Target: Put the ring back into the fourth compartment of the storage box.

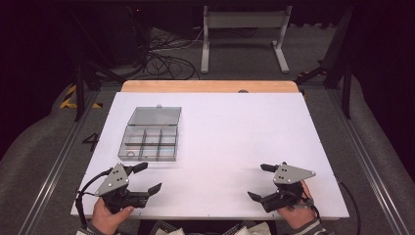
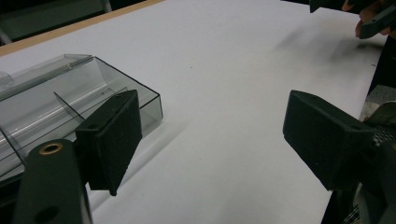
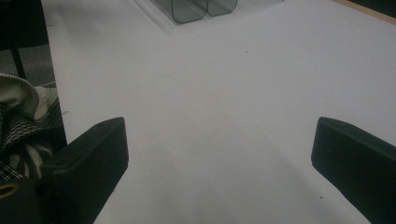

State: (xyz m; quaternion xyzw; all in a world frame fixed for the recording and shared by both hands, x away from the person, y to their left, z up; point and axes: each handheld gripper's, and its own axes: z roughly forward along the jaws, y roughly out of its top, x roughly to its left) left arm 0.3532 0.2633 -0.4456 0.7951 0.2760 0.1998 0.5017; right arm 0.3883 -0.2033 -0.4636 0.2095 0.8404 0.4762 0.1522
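Box (image 1: 149, 141): clear smoky plastic, glossy. Surface (image 1: 235, 147): matt white sheet, wood edge at far side. My tongs' pads (image 2: 116, 135): matt black, finely rough.

The box (image 1: 149, 133) is clear smoky grey, the table (image 1: 235, 142) white with a tan wooden edge, both grippers black, and the cloth (image 3: 18, 121) cream with black-and-white check.

The left gripper (image 1: 144, 177) and the right gripper (image 1: 261, 181) are showing matte black bodies, each wearing a grey three-cornered plate dotted with small dark holes on top. Black cables are trailing from both. Their fingers (image 2: 112, 140) are ending in thick, blocky black pads, and a brass-coloured ring is sitting in one arm. A checked sleeve is covering the right wrist
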